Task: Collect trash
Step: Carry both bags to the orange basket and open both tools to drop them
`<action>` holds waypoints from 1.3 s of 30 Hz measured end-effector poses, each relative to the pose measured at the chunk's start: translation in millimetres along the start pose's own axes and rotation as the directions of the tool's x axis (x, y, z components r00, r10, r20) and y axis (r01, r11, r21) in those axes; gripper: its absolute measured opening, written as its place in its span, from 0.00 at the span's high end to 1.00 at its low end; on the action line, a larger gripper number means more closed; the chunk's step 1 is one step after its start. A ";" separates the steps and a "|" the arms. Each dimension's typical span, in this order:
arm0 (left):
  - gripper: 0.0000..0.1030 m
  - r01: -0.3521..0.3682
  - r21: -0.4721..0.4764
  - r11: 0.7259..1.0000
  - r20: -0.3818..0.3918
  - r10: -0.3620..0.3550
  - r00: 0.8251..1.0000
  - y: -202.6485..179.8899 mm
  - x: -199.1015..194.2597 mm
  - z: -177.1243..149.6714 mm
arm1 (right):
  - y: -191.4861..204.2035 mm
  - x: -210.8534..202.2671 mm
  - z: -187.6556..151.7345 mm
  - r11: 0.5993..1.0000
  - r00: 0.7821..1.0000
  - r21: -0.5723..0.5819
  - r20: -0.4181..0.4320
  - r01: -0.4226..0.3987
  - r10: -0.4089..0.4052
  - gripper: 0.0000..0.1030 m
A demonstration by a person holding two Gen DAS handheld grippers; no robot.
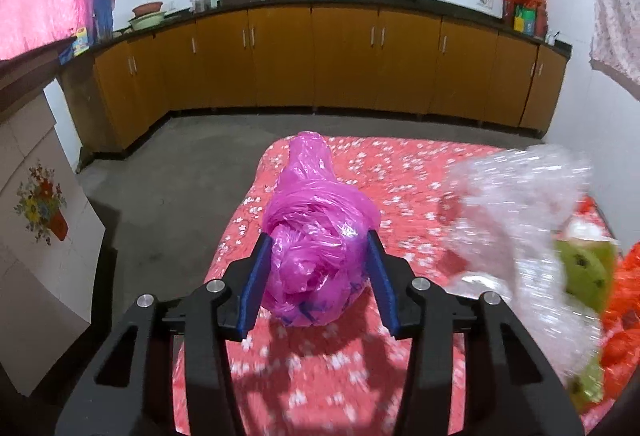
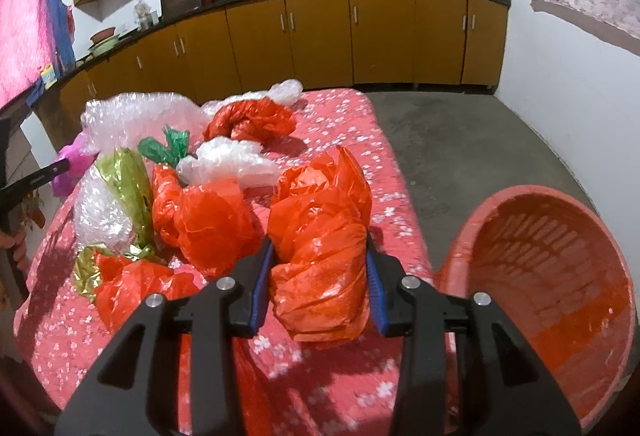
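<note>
In the left wrist view my left gripper (image 1: 318,250) is shut on a crumpled magenta plastic bag (image 1: 316,236) held above the red flowered table (image 1: 400,171). In the right wrist view my right gripper (image 2: 318,260) is shut on a crumpled orange plastic bag (image 2: 320,236) above the same table (image 2: 340,115). A red slatted basket (image 2: 552,276) stands at the table's right edge, beside my right gripper. More trash lies on the table: orange bags (image 2: 200,224), bubble wrap (image 2: 132,115), a clear bag (image 2: 228,159), green-gold foil (image 2: 128,175) and a green bag (image 2: 168,145).
Bubble wrap (image 1: 520,203) and a green wrapper (image 1: 588,268) sit right of my left gripper. Brown cabinets (image 1: 320,55) with woks on the counter line the far wall. Grey floor (image 2: 460,139) surrounds the table. A white panel with a flower print (image 1: 40,207) leans at the left.
</note>
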State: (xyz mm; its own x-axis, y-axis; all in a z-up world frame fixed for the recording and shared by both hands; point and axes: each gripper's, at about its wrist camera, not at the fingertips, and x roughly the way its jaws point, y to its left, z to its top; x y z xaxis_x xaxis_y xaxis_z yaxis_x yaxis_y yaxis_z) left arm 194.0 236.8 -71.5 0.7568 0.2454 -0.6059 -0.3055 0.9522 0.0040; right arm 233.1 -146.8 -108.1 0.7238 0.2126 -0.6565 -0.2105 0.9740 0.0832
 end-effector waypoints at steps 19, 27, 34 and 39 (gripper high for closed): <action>0.53 0.335 0.192 0.922 0.089 -0.357 0.930 -139.3 -151.9 4.7 | -66.9 -141.7 -9.5 0.982 0.971 0.094 0.163 0.163 -0.176 0.61; 0.53 0.476 0.257 0.841 0.055 -0.505 0.862 -215.9 -172.5 -12.1 | -111.0 -180.1 -22.5 0.946 0.939 0.177 0.168 0.270 -0.300 0.61; 0.53 0.564 0.289 0.773 -0.014 -0.586 0.810 -272.1 -172.9 -32.3 | -140.5 -188.4 -30.0 0.917 0.919 0.236 0.154 0.322 -0.362 0.61; 0.53 0.605 0.313 0.732 -0.064 -0.620 0.782 -306.8 -165.9 -41.2 | -156.3 -179.7 -31.4 0.906 0.918 0.272 0.141 0.324 -0.370 0.61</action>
State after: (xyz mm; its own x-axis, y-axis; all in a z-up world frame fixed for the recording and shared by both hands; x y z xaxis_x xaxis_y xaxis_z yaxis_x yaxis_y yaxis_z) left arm 138.4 -103.6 -4.9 0.7441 -0.4099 -0.5276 0.4157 0.9023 -0.1147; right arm 115.3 -339.7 -26.6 0.8350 -0.1544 -0.5282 0.2222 0.9727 0.0670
